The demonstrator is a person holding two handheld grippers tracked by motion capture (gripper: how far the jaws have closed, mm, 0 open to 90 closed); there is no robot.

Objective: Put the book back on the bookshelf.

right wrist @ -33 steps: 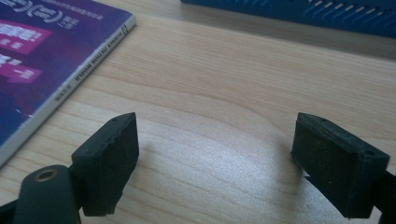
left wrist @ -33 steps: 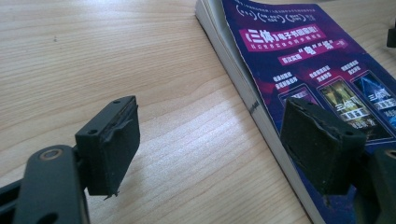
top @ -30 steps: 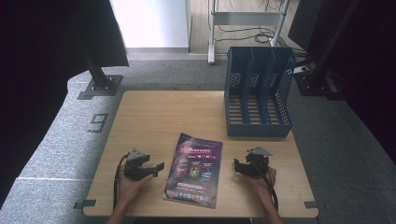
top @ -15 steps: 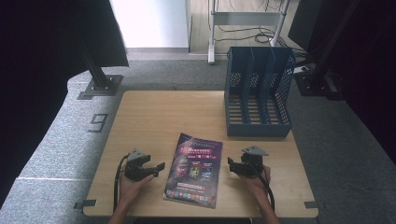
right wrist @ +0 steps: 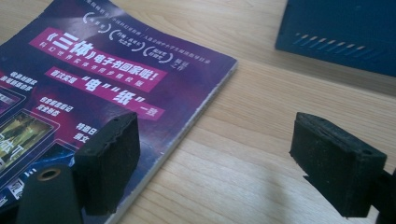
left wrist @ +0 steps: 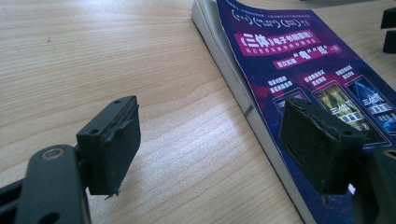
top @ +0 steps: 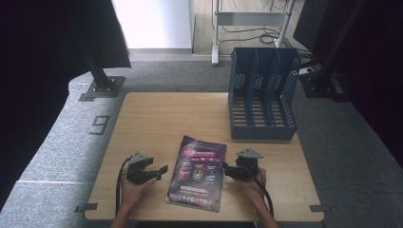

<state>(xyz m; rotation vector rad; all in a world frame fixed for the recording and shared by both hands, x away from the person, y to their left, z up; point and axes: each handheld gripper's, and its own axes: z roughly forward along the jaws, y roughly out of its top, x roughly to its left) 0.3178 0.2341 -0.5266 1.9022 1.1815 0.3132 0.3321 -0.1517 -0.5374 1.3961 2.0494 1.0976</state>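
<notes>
The left gripper (top: 164, 169) sits low over the wooden table (top: 157, 118) with its jaws spread wide and nothing between them, held from behind by the person's left hand (top: 133, 190). Just off its right jaw lies the magazine (top: 199, 173), flat on the table with its purple cover up (pink banners and white Chinese lettering run across it); in the left gripper view the magazine (left wrist: 299, 79) has its stacked page edges facing the gap between the jaws, and the right jaw hangs above the cover's near edge. On the magazine's other side the right gripper (top: 224, 170) points at it, jaws likewise spread and empty; in the right gripper view its left jaw hangs over the magazine (right wrist: 107, 79) near its corner, while its right jaw is above bare wood. Well ahead of the right gripper stands a blue file organiser (top: 263, 95), apart from the magazine.
</notes>
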